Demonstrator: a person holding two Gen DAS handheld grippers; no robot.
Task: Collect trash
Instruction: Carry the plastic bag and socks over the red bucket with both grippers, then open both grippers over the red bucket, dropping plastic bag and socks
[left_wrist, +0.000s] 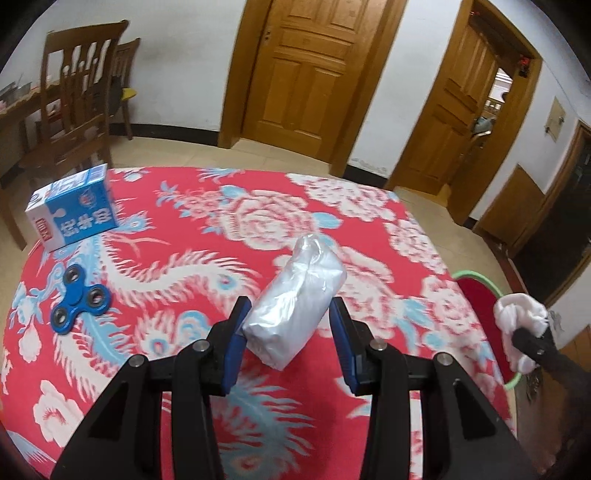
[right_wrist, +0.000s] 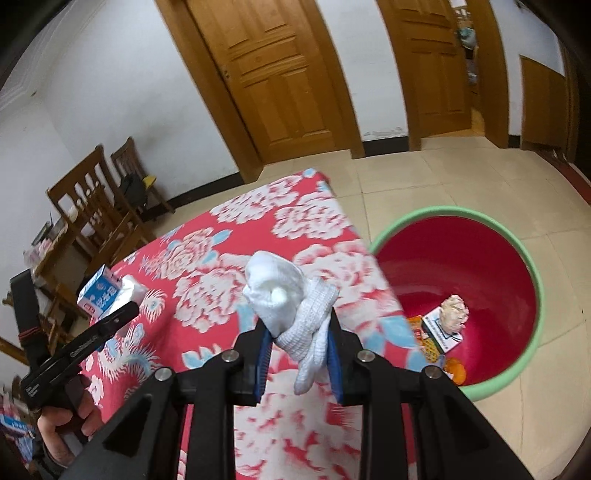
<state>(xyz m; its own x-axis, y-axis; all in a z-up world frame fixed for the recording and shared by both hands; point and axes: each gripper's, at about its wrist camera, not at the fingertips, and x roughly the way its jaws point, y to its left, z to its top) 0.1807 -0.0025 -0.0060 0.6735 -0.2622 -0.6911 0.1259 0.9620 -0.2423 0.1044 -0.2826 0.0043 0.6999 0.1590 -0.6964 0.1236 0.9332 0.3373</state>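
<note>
My left gripper (left_wrist: 287, 317) stands around a crumpled clear plastic bag bundle (left_wrist: 295, 306) on the red floral table (left_wrist: 207, 229). Its left pad touches the bundle and its right pad stands a little apart. My right gripper (right_wrist: 297, 332) is shut on a balled white cloth glove (right_wrist: 291, 299) and holds it above the table's right edge; it shows in the left wrist view too (left_wrist: 519, 325). A red bin with a green rim (right_wrist: 532, 280) stands on the floor to the right, with paper and wrappers (right_wrist: 447, 325) inside.
A blue-and-white carton (left_wrist: 72, 210) and a blue fidget spinner (left_wrist: 79, 295) lie on the table's left side. Wooden chairs (left_wrist: 77, 92) stand beyond the left edge. Two wooden doors (left_wrist: 306, 70) are in the far wall.
</note>
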